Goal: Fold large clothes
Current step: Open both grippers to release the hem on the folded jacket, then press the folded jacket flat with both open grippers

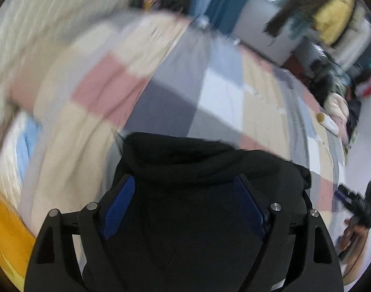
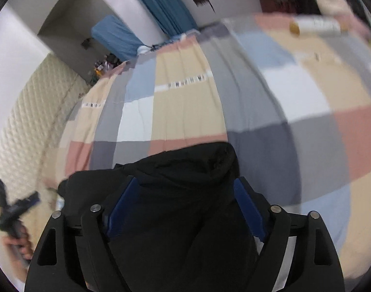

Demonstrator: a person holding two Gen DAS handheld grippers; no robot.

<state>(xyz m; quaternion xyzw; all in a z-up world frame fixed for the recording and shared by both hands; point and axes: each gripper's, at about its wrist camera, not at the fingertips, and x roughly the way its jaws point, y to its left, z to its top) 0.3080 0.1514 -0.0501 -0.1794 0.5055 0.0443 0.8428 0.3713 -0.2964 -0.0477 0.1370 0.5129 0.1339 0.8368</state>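
Both tools, left (image 1: 185, 202) and right (image 2: 185, 202), spread wide over black garment (image 1: 209, 160), gripping nothing. Best squared to checked bedsheet (image 2: 185, 112) edge before next fold.

Black garment (image 1: 204, 160); bedspread (image 2: 185, 102) checked pink, beige, grey, blue, wht.

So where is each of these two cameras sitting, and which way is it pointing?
Left wrist: on the left gripper, looking down at the black garment on a checked bedcover; the other hand shows at the right.
Right wrist: on the right gripper, facing likewise; a hand shows at the left.
Shared: garment, bedcover, white roll, blue curtain.
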